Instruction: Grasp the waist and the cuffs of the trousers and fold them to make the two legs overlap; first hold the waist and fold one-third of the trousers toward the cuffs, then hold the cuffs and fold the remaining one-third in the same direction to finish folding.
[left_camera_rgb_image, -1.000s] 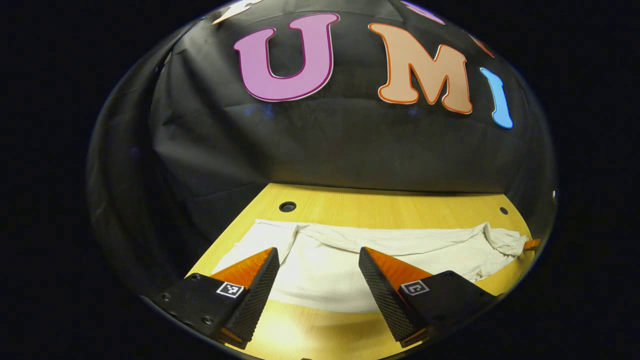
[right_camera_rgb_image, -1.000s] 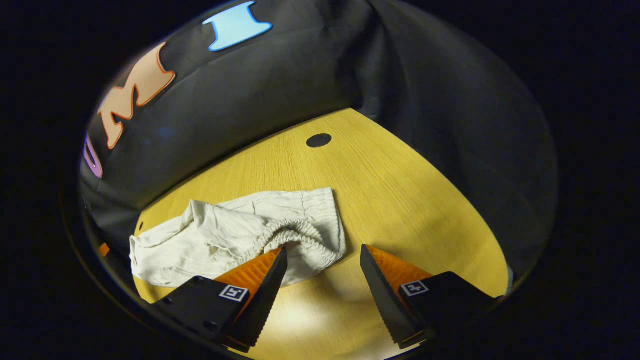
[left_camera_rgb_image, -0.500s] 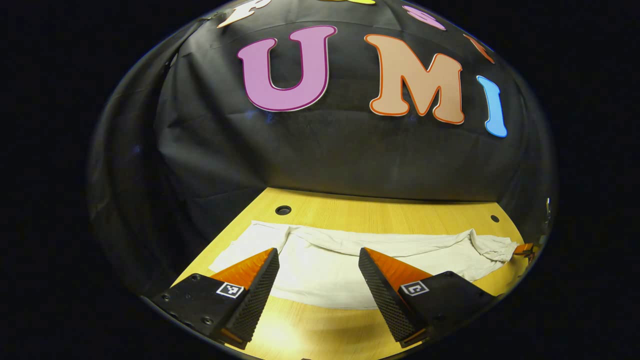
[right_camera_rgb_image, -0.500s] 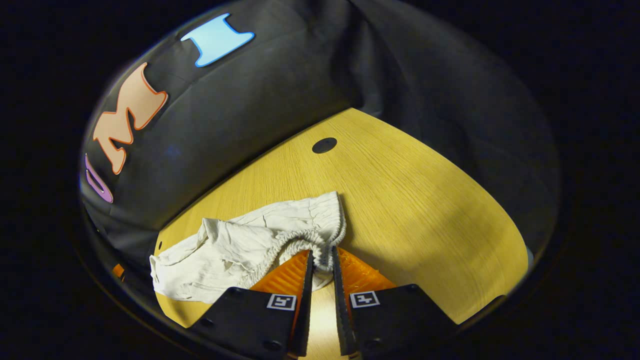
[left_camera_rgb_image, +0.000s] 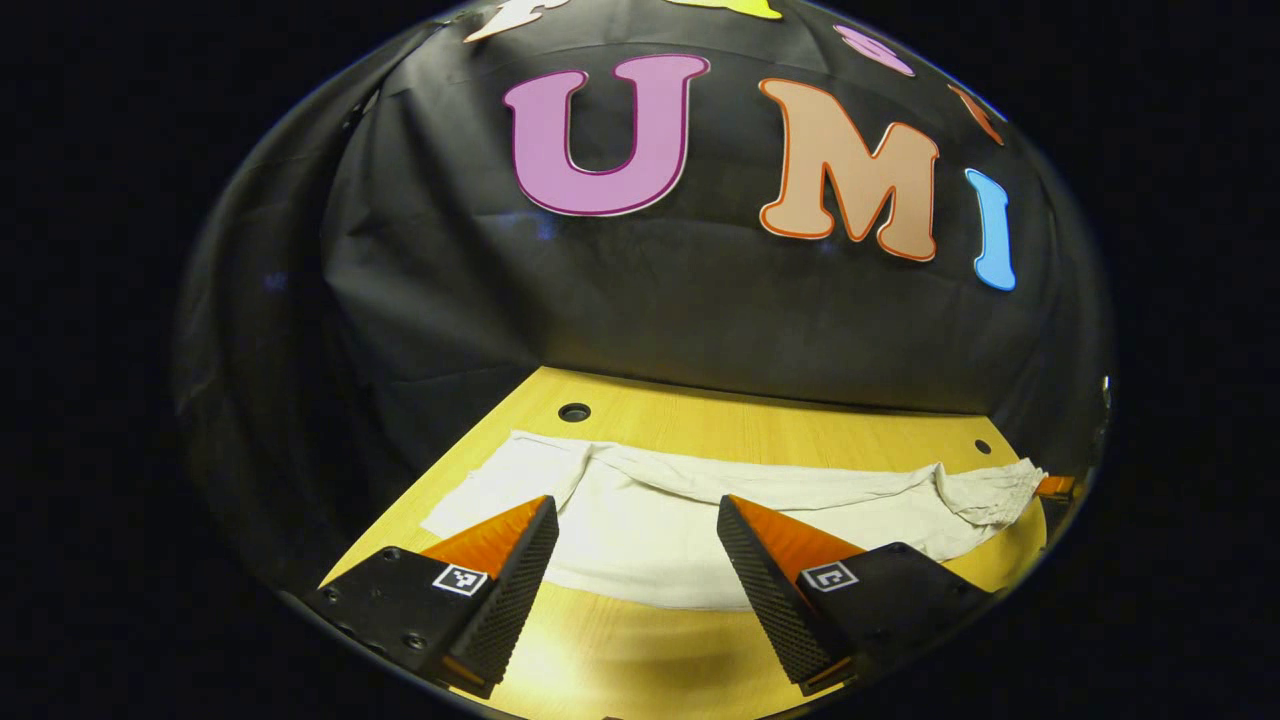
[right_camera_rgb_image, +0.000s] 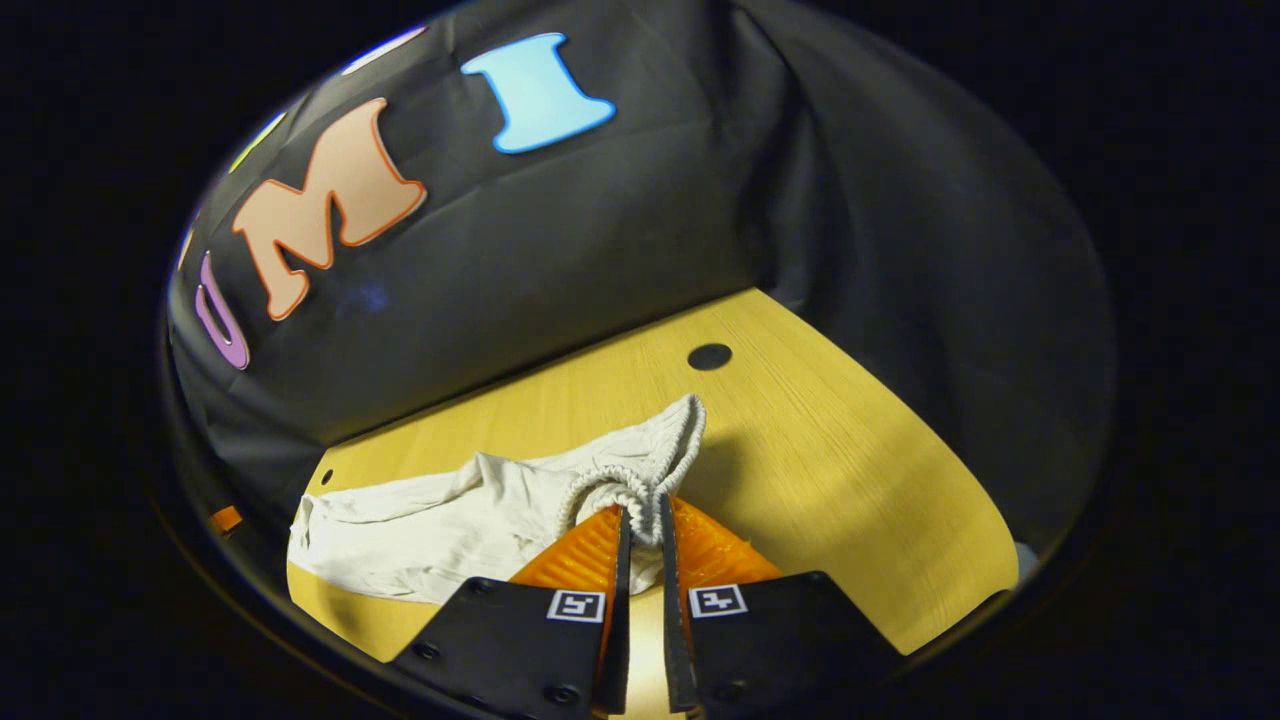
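Right gripper view: the right gripper (right_camera_rgb_image: 640, 520), at the bottom middle of the frame, is now pinching the waist (right_camera_rgb_image: 625, 478) of the trousers (right_camera_rgb_image: 450, 525). A sec ago its fingers were wide apart w/ the waist lying flat just in front; now both press on the stretchy band, and the band looks bunched and lifted a bit off the table (right_camera_rgb_image: 850, 480). The rest of the cloth trails to the lower left of the frame.

Left gripper view: the left gripper (left_camera_rgb_image: 635, 520) has its fingers spread wide, same as before, w/ nothing between them. It hangs just above the pale cloth, which lies across the lower middle of the frame. The waist end at the right edge has pulled up a little. The cuffs (left_camera_rgb_image: 500, 475) are prob. at the left end, but the cloth is hard to read there.

So one side is held. Next the left one has to drop and pinch the cuff end, so the two legs can be laid one on the other.
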